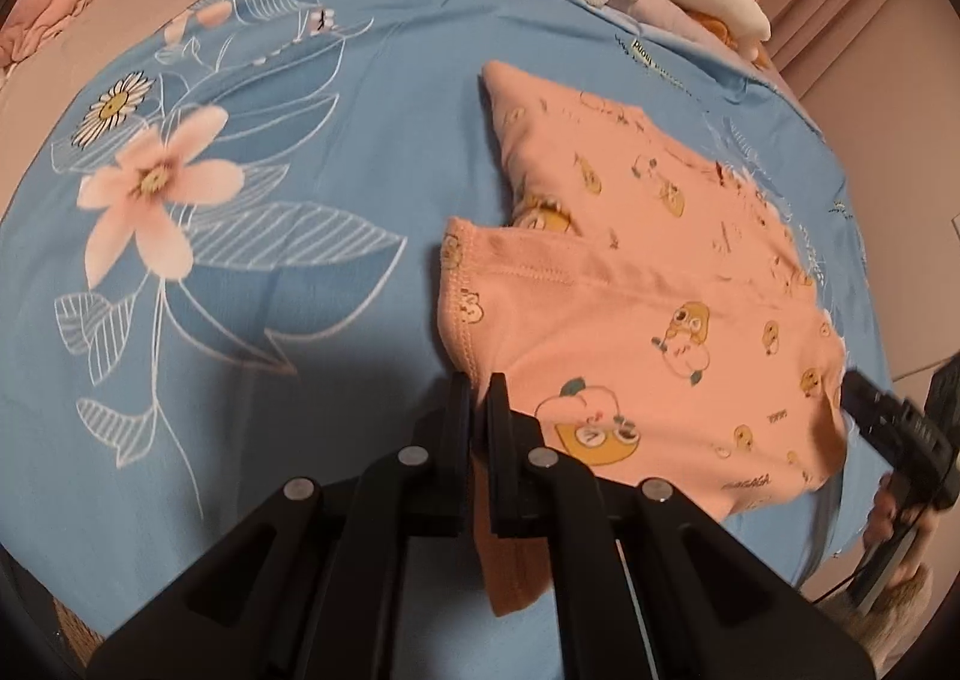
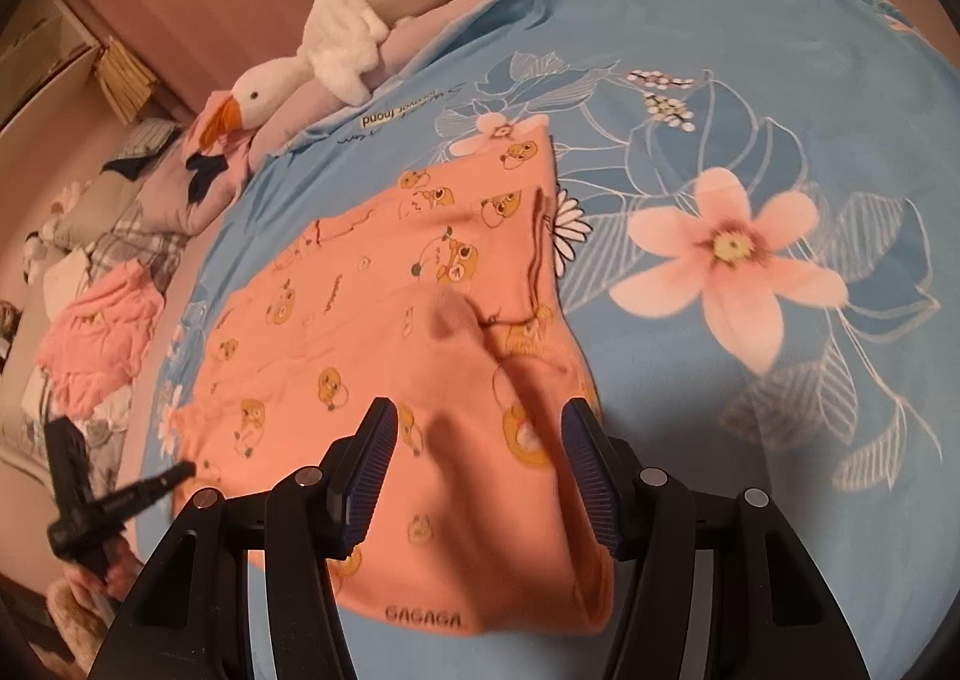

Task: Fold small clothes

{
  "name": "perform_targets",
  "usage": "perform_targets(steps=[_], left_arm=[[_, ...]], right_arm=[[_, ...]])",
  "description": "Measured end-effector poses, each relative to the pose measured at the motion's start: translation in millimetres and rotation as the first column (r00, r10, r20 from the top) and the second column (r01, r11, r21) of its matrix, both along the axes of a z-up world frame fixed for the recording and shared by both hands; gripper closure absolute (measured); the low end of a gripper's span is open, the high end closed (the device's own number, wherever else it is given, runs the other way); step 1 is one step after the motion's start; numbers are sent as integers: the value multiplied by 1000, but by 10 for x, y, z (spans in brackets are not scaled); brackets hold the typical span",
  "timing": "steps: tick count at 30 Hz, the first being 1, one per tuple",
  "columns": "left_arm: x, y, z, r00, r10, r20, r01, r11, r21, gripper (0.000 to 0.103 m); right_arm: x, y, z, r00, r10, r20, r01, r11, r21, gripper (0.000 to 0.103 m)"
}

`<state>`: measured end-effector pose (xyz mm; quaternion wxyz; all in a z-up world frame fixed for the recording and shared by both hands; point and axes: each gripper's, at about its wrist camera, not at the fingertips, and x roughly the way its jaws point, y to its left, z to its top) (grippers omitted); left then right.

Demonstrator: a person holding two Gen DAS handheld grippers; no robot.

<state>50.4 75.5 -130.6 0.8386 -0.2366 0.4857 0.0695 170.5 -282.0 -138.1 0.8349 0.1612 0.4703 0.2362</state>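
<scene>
Folding barely begun: left hand-held gripper [image 1: 480, 398] clamped on orange garment [image 1: 660, 290] edge; right hand-held gripper [image 2: 477, 440] apart (garment mostly flat on bed [image 1: 336, 152]).

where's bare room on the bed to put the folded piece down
Free: the blue sheet between the orange garment and the big pink flower print. Crowded: the far edge, with the plush goose and pink clothes pile.

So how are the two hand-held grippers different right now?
The left hand-held gripper is shut, pinching an edge of the orange garment; the right hand-held gripper is open, pinching nothing. The left one's fingers sit almost together; the right one's fingers stand apart above the cloth. Both are black and point down at the same garment on the blue sheet.
</scene>
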Motion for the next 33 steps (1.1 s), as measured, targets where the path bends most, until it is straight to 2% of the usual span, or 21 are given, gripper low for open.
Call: perform_targets(steps=[5,8,13,14,15,18,23,25,27,29,33], left_arm=[[-13,3,-14,1000,9,3,-9,1000,-13,99],[-6,-3,-10,1000,13,8,-12,1000,-15,99],[-13,2,37,999,18,33,-16,999,-41,99],[-18,5,51,999,19,38,-18,999,-49,99],[-23,9,63,999,22,41,-20,998,-54,99],[-46,11,105,998,28,56,-25,998,-63,99],[-57,3,136,997,32,70,-27,997,-66,99],[-53,-6,133,997,38,68,-33,997,-66,99],[-51,-13,156,997,42,72,-37,997,-70,99],[-47,-31,209,996,35,86,-29,998,-61,99],[-30,-63,367,992,20,123,-16,999,-39,99]], right_arm=[[204,159,-9,993,117,-30,-116,993,37,43],[280,250,-80,988,139,-66,-137,990,29,44],[285,289,-147,976,194,-100,-179,974,138,65],[281,306,-147,974,205,-100,-188,970,156,71],[279,325,-131,974,208,-96,-189,967,172,75],[253,358,-51,974,217,-59,-201,958,203,75],[323,432,-29,974,218,-53,-204,959,195,75],[370,470,-54,976,209,-57,-197,967,159,75],[386,488,-66,982,183,-53,-176,977,119,97],[361,473,-38,983,180,-36,-173,974,147,97],[266,352,128,991,134,26,-136,981,138,97]])
